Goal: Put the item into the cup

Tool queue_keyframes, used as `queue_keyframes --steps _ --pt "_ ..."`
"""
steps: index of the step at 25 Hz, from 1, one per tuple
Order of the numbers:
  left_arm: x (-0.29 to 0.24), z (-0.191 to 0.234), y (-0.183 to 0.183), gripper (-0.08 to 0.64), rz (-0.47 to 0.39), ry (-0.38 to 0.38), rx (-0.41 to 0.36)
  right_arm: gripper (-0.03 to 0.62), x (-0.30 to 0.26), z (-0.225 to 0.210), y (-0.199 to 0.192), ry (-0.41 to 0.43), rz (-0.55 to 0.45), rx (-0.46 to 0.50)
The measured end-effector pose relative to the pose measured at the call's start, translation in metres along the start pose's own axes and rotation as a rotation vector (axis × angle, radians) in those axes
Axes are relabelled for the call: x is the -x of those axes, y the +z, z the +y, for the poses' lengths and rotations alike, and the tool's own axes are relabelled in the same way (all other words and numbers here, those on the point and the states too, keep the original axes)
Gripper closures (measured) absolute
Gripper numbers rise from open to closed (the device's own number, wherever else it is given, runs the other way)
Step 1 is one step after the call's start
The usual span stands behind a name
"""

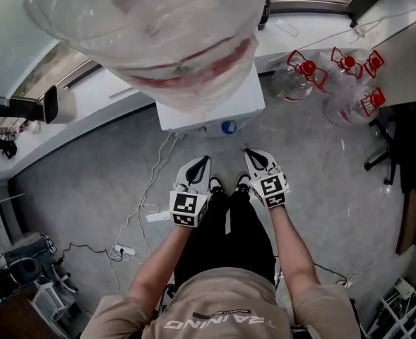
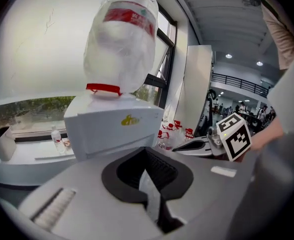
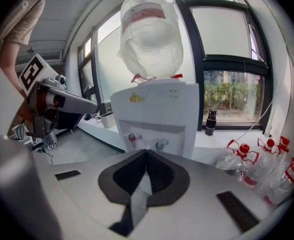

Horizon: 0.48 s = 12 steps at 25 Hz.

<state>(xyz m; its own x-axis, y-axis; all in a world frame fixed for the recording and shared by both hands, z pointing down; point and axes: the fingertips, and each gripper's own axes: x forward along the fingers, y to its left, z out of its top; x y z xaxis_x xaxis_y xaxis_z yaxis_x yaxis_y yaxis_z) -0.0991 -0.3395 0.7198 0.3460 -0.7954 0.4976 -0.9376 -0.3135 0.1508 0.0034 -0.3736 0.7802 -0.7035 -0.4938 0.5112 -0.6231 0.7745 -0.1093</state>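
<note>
Cup first: the only cup-like vessel (image 2: 2, 143) is a pale container on the window ledge at the far left of the left gripper view, well apart from both claws; I cannot tell whether it is truly a cup.

An upturned clear water bottle (image 1: 151, 27) with a red-banded label fills the top of the head view. It sits on a white water dispenser (image 1: 244, 96), which stands on the grey floor (image 1: 87, 189) against the ledge. In the right gripper view the dispenser shows a red tap and a blue tap at the centre of the frame.

At the upper right of the head view, several spare bottles (image 1: 335, 83) with red caps and handles lie on the floor. A dark office chair (image 1: 398, 147) is at the right edge.

The person stands at the lower centre in dark trousers and a beige shirt, forearms held forward.

The left claw (image 1: 205, 162) and right claw (image 1: 252, 155) point at the dispenser, near each other but apart. Each gripper view shows its dark pads meeting at the tips with nothing gripped.

A white power strip (image 1: 123, 250) lies at the lower left with a cable running up toward the dispenser.
</note>
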Motion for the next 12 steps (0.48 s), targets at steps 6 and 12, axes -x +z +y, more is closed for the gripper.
queue_keyframes --steps 6,12 --pt "-0.035 0.012 -0.049 0.552 0.033 0.01 0.009 0.581 -0.053 -0.005 -0.035 0.021 0.0 -0.008" --pt "-0.062 0.026 -0.081 0.552 0.049 0.011 0.026 0.581 -0.101 -0.017 -0.058 0.034 0.016 -0.011"
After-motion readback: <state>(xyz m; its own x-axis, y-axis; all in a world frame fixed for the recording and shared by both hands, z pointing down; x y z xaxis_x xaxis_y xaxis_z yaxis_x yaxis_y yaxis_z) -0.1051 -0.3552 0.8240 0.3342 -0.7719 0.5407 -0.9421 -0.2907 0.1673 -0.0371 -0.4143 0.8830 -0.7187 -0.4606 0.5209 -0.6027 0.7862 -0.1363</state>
